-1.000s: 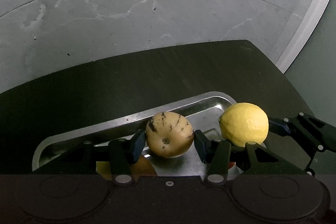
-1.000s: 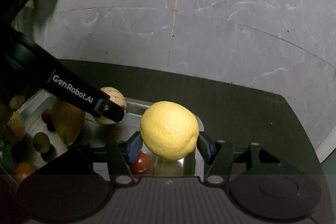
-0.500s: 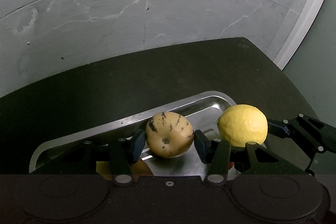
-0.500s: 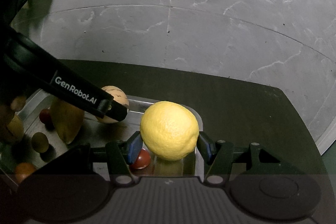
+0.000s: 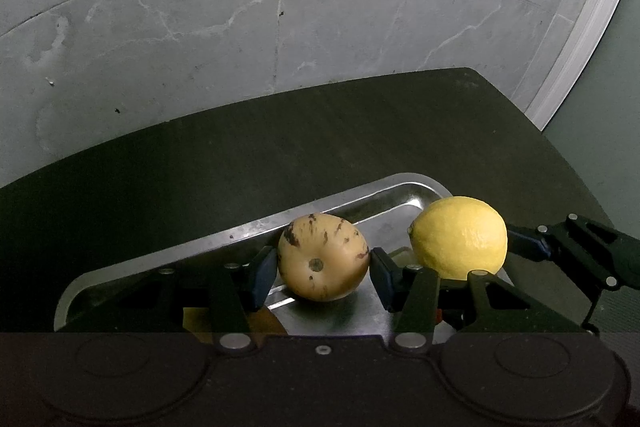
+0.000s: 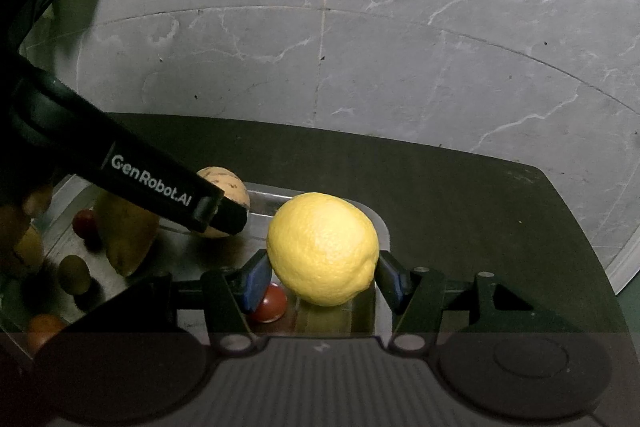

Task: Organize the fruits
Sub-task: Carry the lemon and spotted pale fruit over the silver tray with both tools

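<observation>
My left gripper (image 5: 323,269) is shut on a tan fruit with dark purple streaks (image 5: 322,257), held just above the steel tray (image 5: 360,197). My right gripper (image 6: 322,277) is shut on a yellow lemon (image 6: 323,247) over the tray's right end (image 6: 378,221). In the left wrist view the lemon (image 5: 459,237) hangs just right of the streaked fruit. In the right wrist view the left gripper's black body (image 6: 152,183) crosses in front of the streaked fruit (image 6: 228,187).
On the tray lie a red cherry tomato (image 6: 272,303), a long yellow-brown fruit (image 6: 126,239), a small green fruit (image 6: 74,273), another red fruit (image 6: 84,223) and an orange one (image 6: 42,327). The tray sits on a dark table (image 5: 280,147) above a grey tiled floor (image 5: 240,19).
Both grippers have lifted slightly with their fruits still held; the table and tray sit a little lower in both views. Neither grip has changed.
</observation>
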The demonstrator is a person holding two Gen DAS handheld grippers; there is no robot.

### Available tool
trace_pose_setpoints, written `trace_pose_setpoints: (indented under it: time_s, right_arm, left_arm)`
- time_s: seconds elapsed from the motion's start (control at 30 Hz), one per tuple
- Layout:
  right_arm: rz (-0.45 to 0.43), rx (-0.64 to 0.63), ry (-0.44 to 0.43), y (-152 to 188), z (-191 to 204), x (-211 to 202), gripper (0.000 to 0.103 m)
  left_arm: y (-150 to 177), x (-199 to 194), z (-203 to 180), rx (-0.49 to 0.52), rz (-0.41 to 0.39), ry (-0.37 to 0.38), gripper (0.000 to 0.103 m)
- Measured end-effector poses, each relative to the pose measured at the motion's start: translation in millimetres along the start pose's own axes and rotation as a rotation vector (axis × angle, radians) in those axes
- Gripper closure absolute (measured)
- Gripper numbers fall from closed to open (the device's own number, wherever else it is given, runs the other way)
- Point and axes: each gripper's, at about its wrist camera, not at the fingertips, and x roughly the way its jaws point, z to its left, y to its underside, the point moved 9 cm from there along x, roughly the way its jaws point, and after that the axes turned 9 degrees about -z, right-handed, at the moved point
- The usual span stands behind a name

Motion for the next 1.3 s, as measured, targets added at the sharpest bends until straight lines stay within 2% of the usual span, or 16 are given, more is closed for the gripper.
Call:
trace_pose_setpoints:
  time_s: [1.3]
  right_arm:
    - [0.067, 0.078, -0.025, 7, 14, -16, 0.044]
  left_arm:
    - [2, -1, -4, -0.005, 0.02, -0.02, 0.05]
